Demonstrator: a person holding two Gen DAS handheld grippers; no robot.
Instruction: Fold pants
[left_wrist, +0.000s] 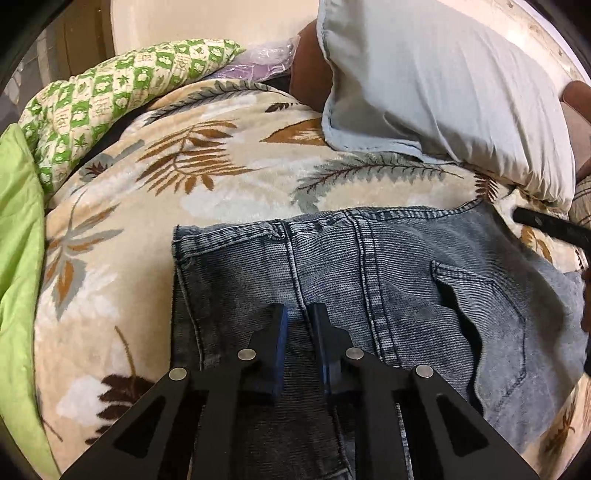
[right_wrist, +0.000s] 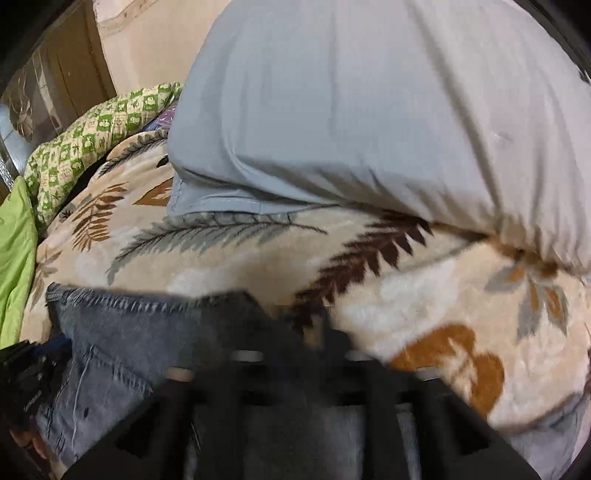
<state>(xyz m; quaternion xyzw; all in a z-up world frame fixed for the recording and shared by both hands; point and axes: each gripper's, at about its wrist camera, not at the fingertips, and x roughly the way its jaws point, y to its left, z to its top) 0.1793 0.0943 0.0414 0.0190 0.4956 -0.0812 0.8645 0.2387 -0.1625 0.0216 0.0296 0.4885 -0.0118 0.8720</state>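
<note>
Blue denim pants (left_wrist: 388, 280) lie on a cream blanket with a leaf print (left_wrist: 147, 229), waistband toward the pillow and a back pocket to the right. My left gripper (left_wrist: 297, 314) hovers over the pants' middle seam with a narrow gap between its fingers and nothing in it. In the right wrist view the pants (right_wrist: 122, 339) fill the lower left. My right gripper (right_wrist: 295, 314) is blurred by motion at the pants' right edge, over the blanket (right_wrist: 424, 295); its jaw state is unclear. A tip of the right gripper shows in the left wrist view (left_wrist: 550, 225).
A pale blue pillow (left_wrist: 443, 81) lies just beyond the waistband, also large in the right wrist view (right_wrist: 369, 110). A green patterned quilt (left_wrist: 110, 96) and a bright green cover (left_wrist: 18, 258) lie at the left. A wall stands behind the bed.
</note>
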